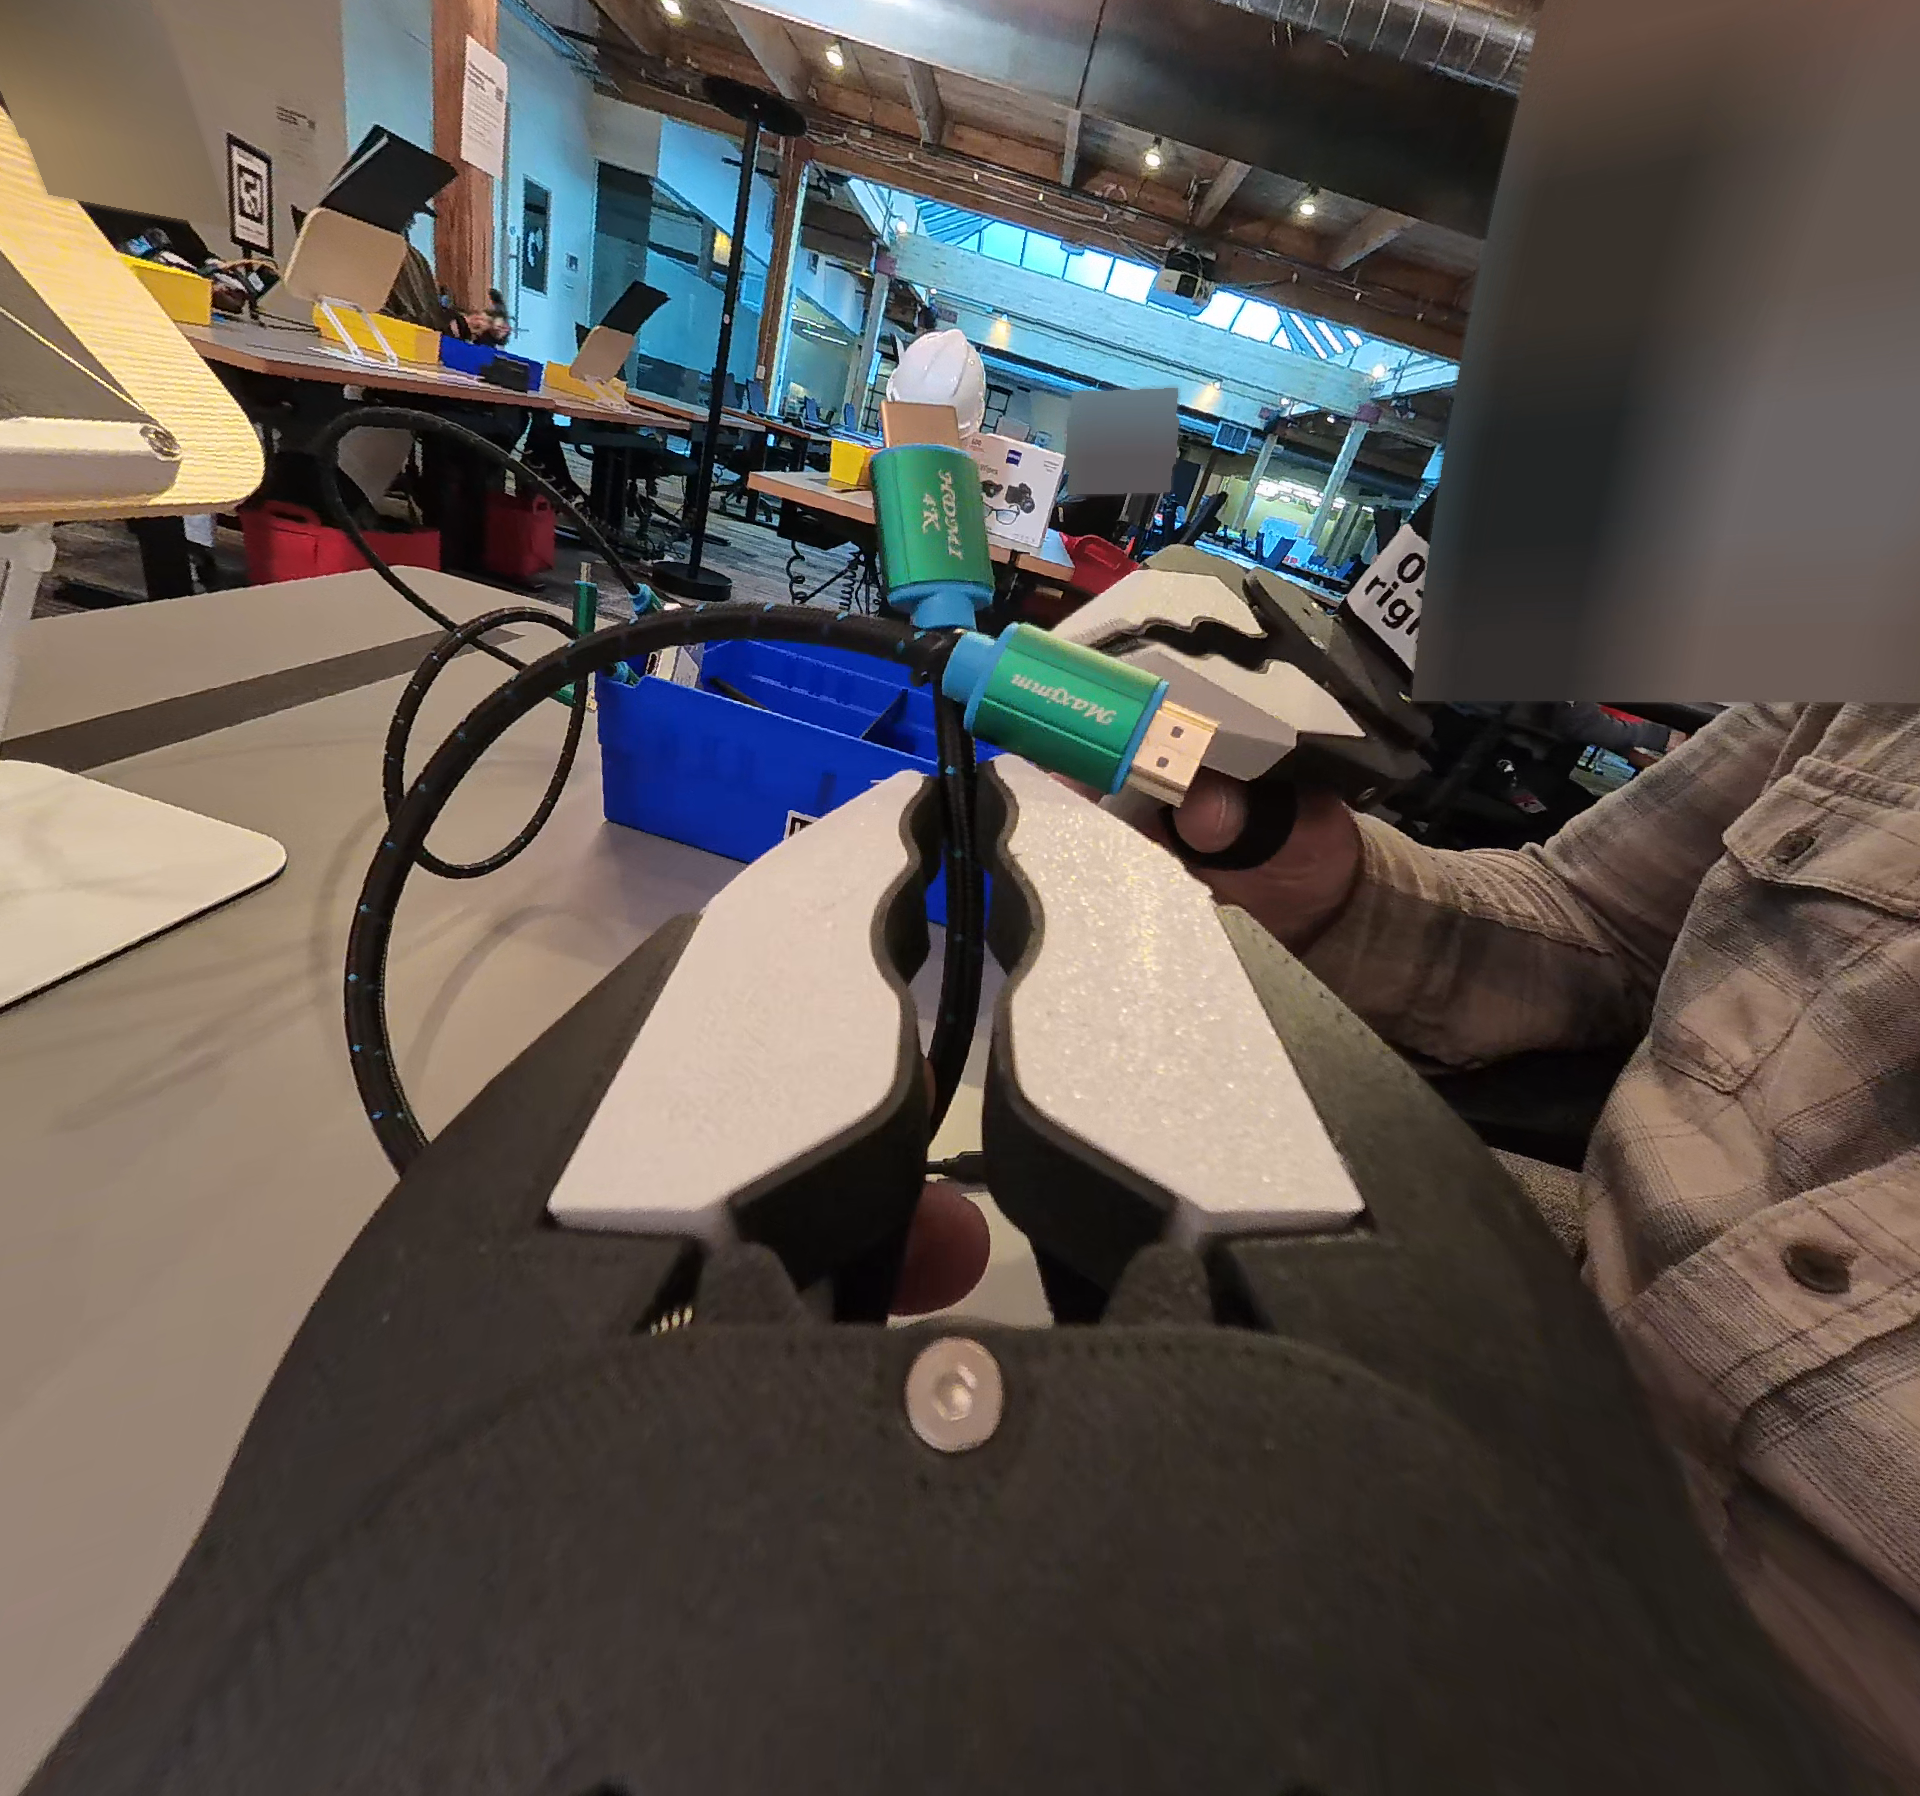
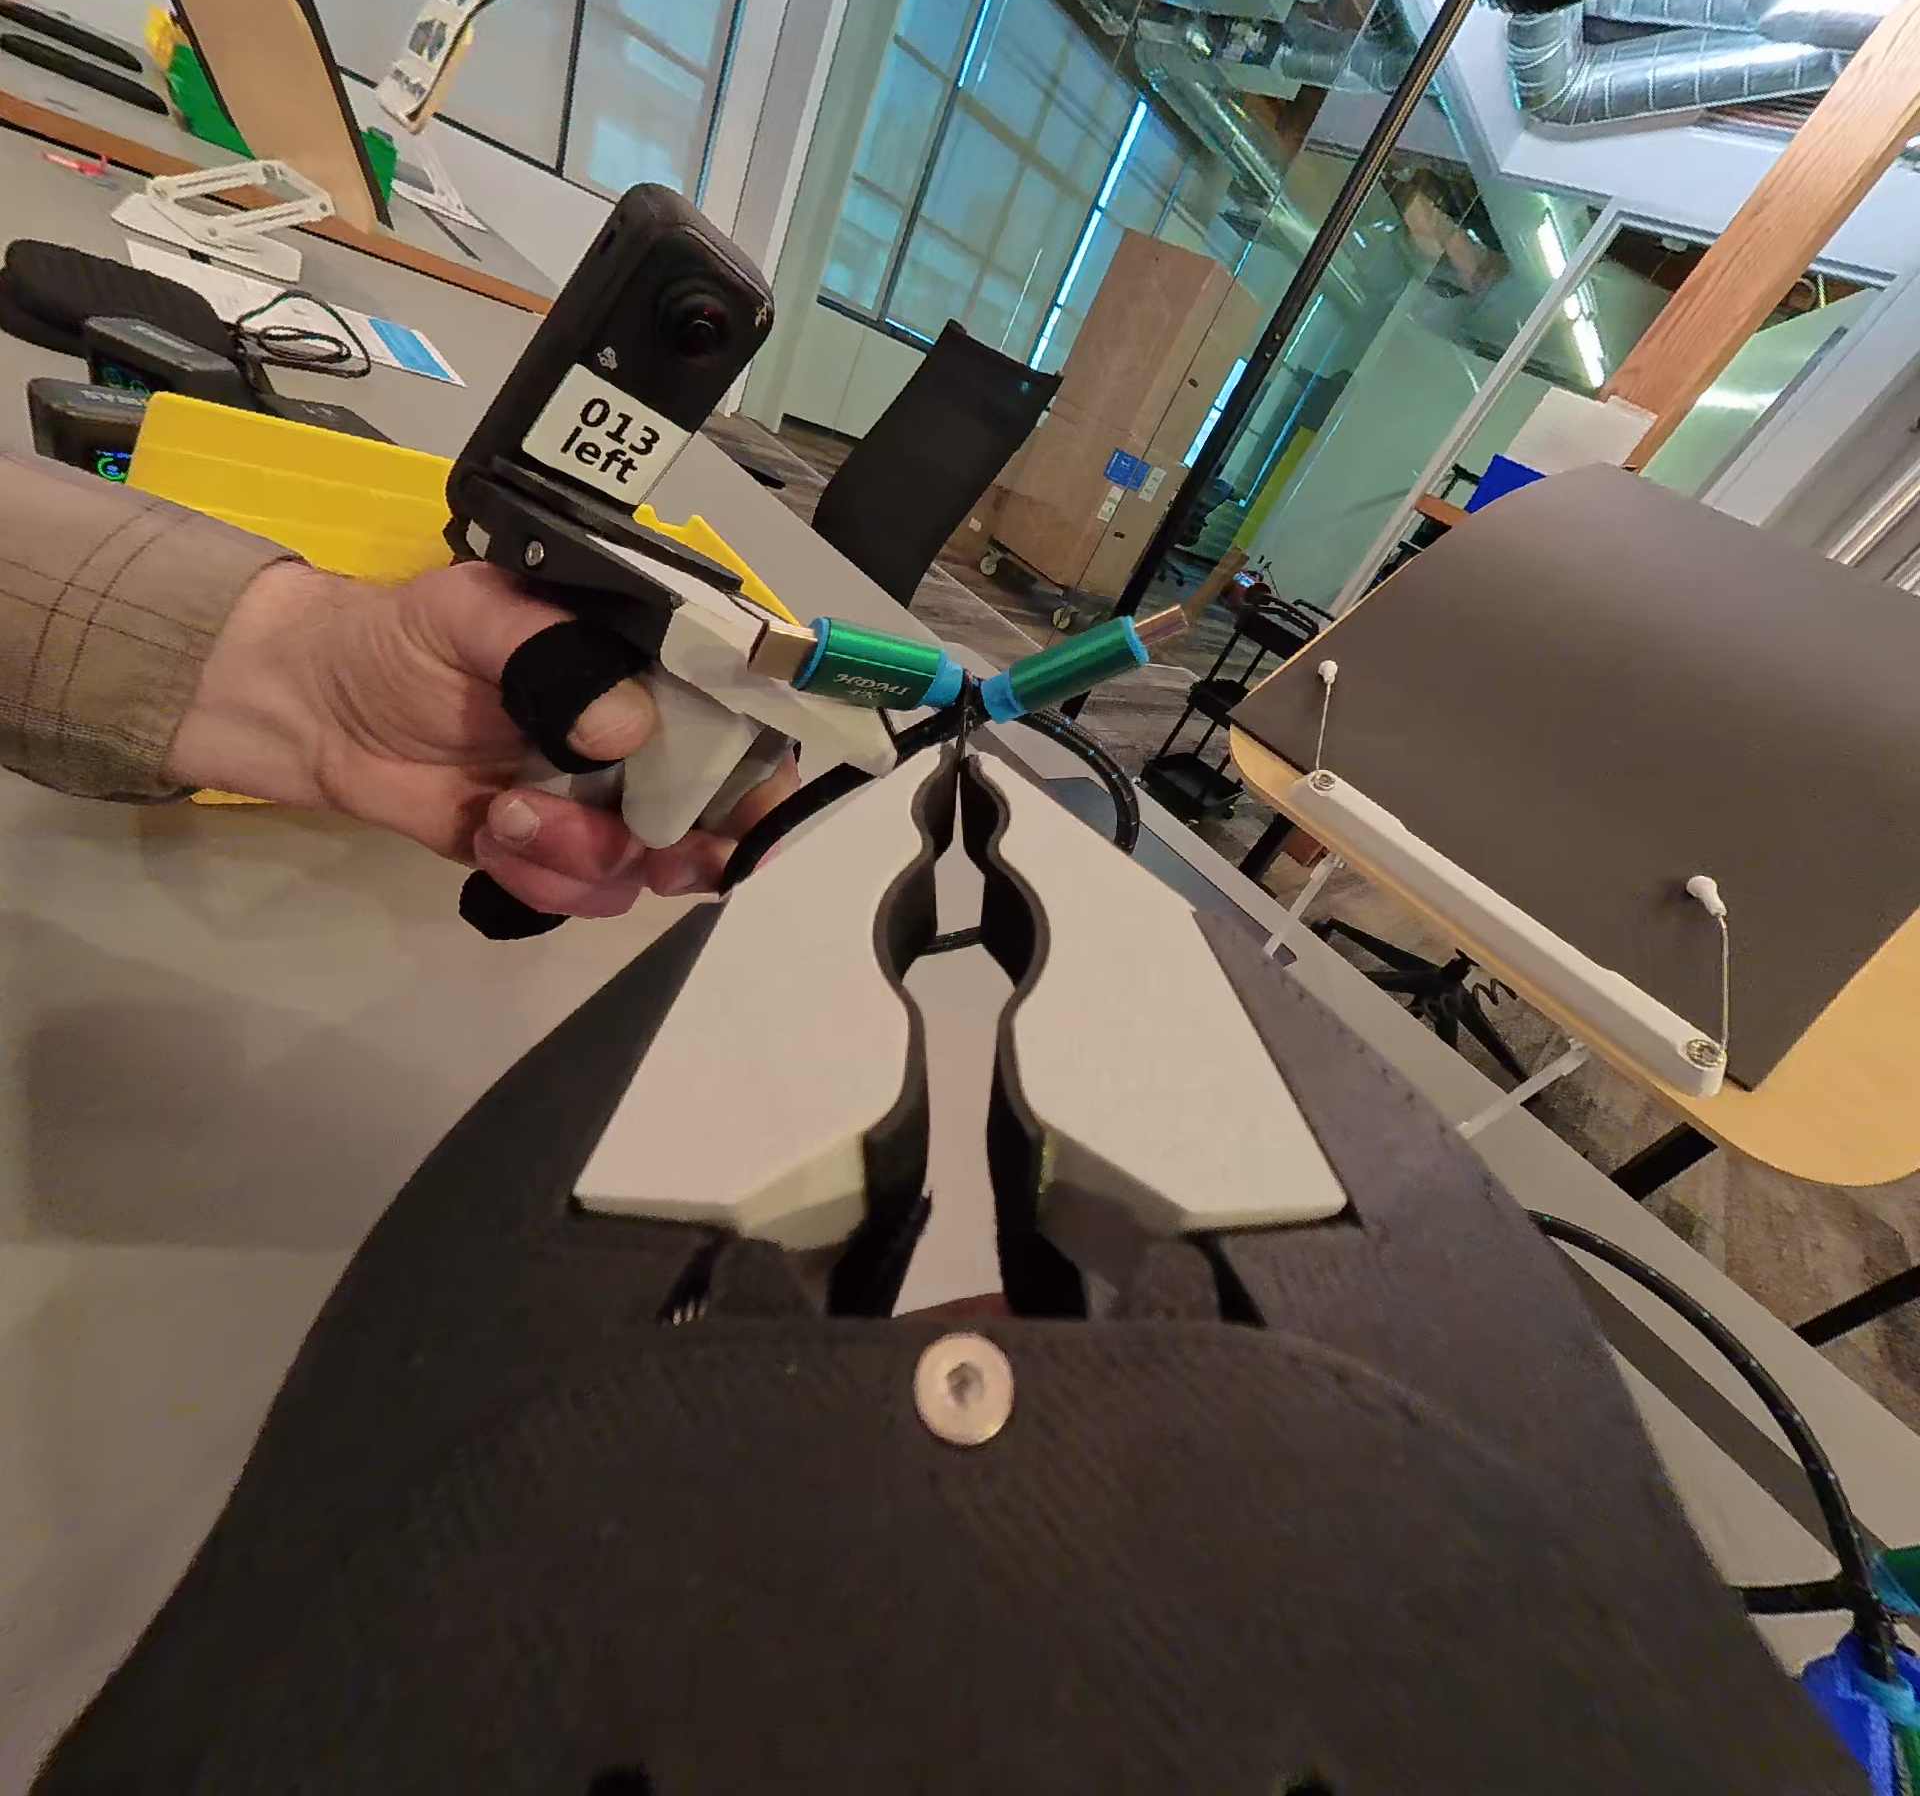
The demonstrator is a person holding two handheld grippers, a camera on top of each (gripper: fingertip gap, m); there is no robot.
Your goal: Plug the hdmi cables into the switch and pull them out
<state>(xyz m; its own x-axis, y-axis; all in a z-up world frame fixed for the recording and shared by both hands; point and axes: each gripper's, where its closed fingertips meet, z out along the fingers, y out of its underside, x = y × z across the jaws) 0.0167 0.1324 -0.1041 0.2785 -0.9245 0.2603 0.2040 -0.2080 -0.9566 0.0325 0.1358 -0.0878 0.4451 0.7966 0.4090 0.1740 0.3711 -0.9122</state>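
Note:
Two green HDMI plugs with blue collars and gold tips cross just past my fingertips. In the left wrist view one plug (image 1: pixel 928 531) stands upright and the other (image 1: pixel 1060 707) points right, at the right gripper's fingers (image 1: pixel 1226 697). My left gripper (image 1: pixel 961 796) is shut on a black braided HDMI cable (image 1: pixel 364 915) just behind the plugs. In the right wrist view my right gripper (image 2: pixel 961 764) is shut on a thin black cable below the two plugs (image 2: pixel 883 674) (image 2: pixel 1070 660). The hand-held left gripper (image 2: pixel 862 744) meets it there. No switch shows in either view.
A blue bin (image 1: pixel 727 770) stands on the grey table (image 1: pixel 208 1175) behind the cable loop, with a white stand base (image 1: pixel 104 873) at left. A yellow bin (image 2: pixel 291 499) lies behind the left hand. A dark panel on a white stand (image 2: pixel 1610 759) rises at right. A person's plaid sleeve (image 1: pixel 1714 1019) is close by. Less than 4 cm separates the two grippers' tips.

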